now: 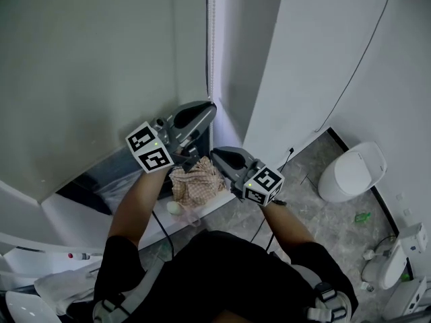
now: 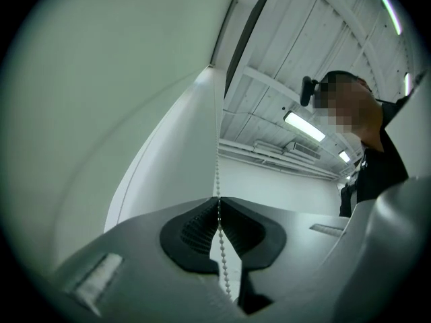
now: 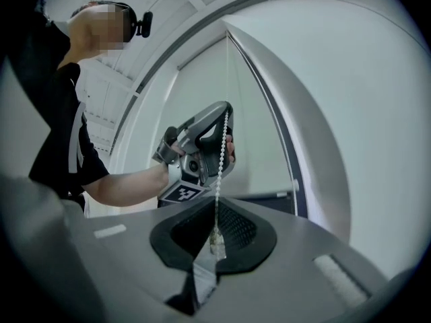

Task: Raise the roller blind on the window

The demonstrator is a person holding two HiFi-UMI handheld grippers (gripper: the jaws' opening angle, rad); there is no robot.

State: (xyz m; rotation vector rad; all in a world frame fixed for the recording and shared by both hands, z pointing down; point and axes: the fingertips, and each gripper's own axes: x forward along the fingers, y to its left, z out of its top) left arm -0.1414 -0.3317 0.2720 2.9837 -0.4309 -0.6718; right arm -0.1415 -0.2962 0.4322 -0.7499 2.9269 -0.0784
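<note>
The left gripper [image 1: 210,106] and, just below it, the right gripper [image 1: 215,155] both pinch the bead chain [image 2: 217,180], with the roller blind [image 1: 101,59] to their left; the chain appears light, limp and slippery, best nipped between beads.

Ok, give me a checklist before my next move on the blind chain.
1. Jaws of left gripper shut on chain: ok.
2. Jaws of right gripper shut on chain, below the left one: ok.
3. Chain straight between the grippers: ok.
4. Chain below the jaws free of the cloth: cannot tell.
5. Is the blind raised: not ok, only a dark gap at its bottom.
</note>
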